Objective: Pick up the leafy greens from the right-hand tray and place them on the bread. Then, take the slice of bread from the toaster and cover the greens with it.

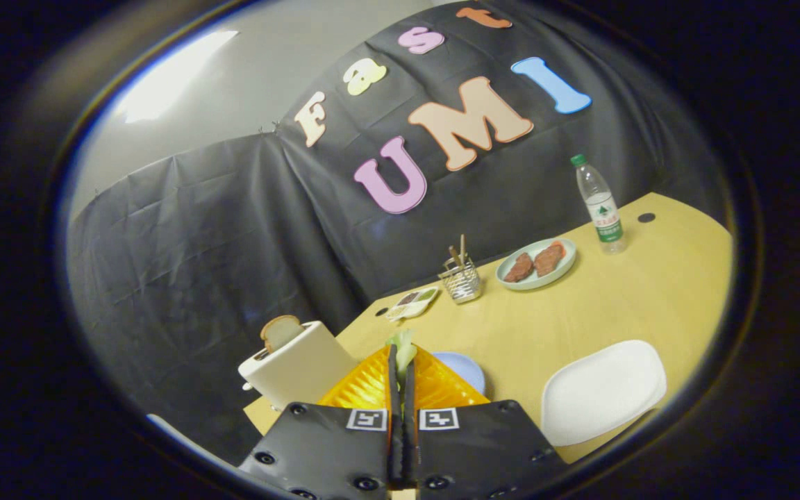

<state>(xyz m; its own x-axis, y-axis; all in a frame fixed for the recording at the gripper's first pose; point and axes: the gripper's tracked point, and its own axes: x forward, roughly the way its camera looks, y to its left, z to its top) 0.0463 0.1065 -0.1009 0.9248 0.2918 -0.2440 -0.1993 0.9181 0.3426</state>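
both tongs (401,361) fingers pinch leafy greens (401,345), above blue plate (466,371).

Soft overhead light is washing my table (622,298); glare is whitening the wall (171,76), edges are bending and blurring.

Tabletop (622,298): matt, smooth, wood-look. Toaster (301,368): smooth plastic, slight sheen. White tray (601,390): matt, smooth. Utensil holder (462,280): shiny metal wire. Water bottle (599,205): clear glossy plastic. Booth wall (219,229): creased black cloth, faint sheen.
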